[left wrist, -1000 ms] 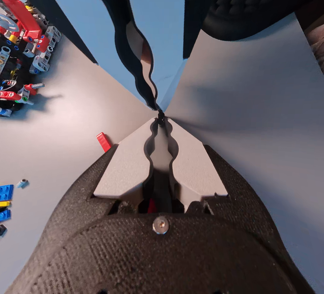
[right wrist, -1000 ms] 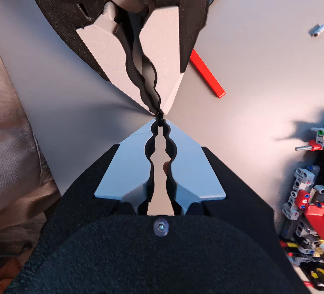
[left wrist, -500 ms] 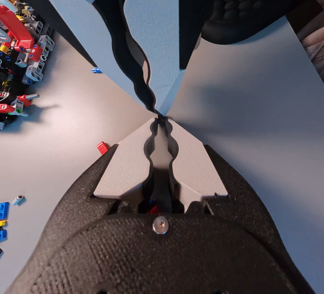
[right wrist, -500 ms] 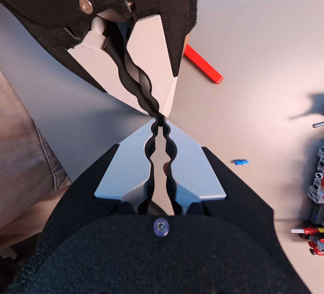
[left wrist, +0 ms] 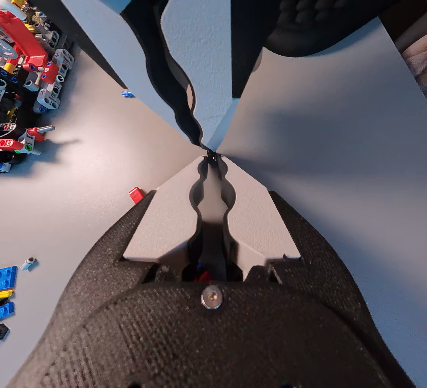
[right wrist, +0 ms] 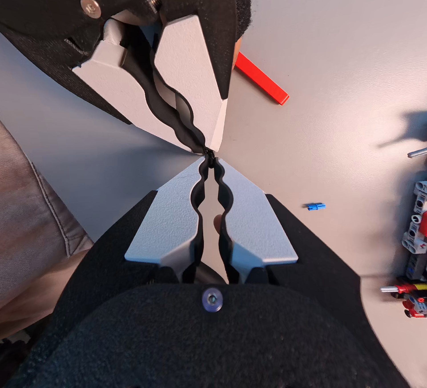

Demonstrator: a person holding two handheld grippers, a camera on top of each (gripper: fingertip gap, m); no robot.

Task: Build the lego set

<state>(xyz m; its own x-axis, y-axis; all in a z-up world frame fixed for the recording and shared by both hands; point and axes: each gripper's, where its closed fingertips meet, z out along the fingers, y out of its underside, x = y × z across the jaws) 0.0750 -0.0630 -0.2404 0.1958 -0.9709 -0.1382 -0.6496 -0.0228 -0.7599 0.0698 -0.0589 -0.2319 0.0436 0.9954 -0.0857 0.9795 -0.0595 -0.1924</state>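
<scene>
Grey tabletop (left wrist: 323, 168) is carrying loose parts w/ the half-built lego model (left wrist: 25, 69) far left. The left gripper (left wrist: 212, 161) & right gripper (right wrist: 210, 161) are meeting tip to tip, both clamping 1 tiny black pin (left wrist: 212, 157). Best keeping both axes lined up, pressing gently so it isn't slipping.

Blue pin (right wrist: 316, 206): now in view on table (right wrist: 335, 30). Red bar (right wrist: 261, 78): lower. Lego model (right wrist: 417, 233): shifted toward right edge.
</scene>
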